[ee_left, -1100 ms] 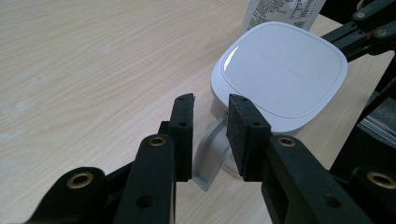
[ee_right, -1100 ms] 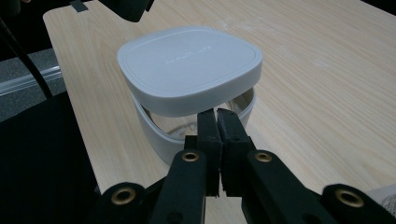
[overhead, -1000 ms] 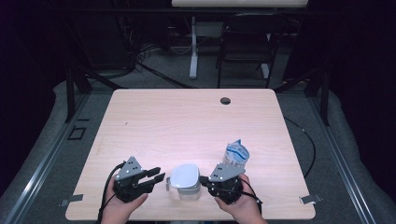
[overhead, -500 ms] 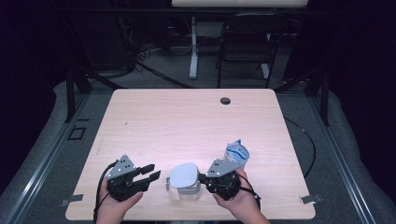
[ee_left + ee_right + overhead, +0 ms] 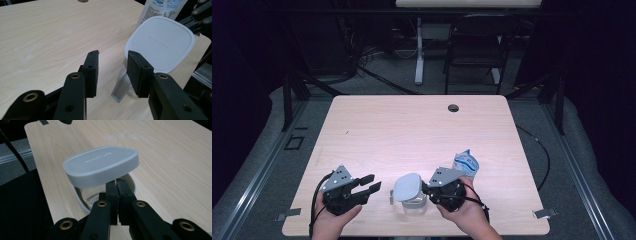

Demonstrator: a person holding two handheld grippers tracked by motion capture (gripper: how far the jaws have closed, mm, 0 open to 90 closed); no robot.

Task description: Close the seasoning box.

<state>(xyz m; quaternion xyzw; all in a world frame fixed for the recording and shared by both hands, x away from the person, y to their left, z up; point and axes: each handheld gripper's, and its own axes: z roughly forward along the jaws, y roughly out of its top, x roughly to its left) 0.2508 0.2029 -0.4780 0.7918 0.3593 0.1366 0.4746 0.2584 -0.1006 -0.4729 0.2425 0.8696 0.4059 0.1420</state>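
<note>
Low in the frame, right tongs (image 5: 428,187) clamp the raised lid (image 5: 408,187); left tongs (image 5: 372,182), just opening, hold nothing.

Right gripper (image 5: 117,195) closed under raised grey lid (image 5: 101,166), clear container (image 5: 82,196), wooden table (image 5: 162,157)

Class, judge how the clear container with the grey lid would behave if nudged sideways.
The clear container looks rigid and probably light, so it would likely slide on the smooth wooden table. Its grey lid sits tilted and lifted, so it may shift or drop.
</note>
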